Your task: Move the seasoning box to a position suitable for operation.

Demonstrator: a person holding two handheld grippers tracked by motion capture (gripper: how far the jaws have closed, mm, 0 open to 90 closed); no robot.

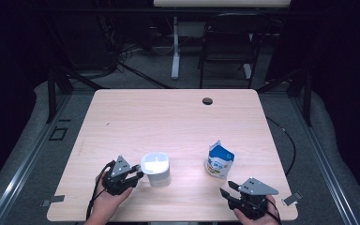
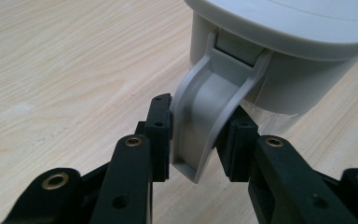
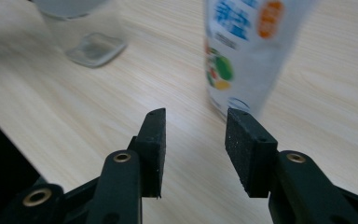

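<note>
A white lidded pitcher [image 1: 155,168] stands on the wooden table [image 1: 168,117] near its front left. My left gripper [image 1: 138,176] is beside it on its left. In the left gripper view its grey curved handle [image 2: 214,88] sits between the two black pads, which press on both sides; my left gripper [image 2: 199,122] is shut on it. A blue and white carton [image 1: 219,161] stands upright at the front right. My right gripper [image 1: 228,188] rests just in front of it, open. In the right gripper view the carton [image 3: 247,51] rises beyond the parted jaws of my right gripper [image 3: 196,135], nothing between them.
A round cable hole [image 1: 207,101] lies near the table's far edge. Beyond the table stand a dark folding chair [image 1: 227,47] and the white leg of another desk [image 1: 175,47]. Both hands are close to the table's front edge.
</note>
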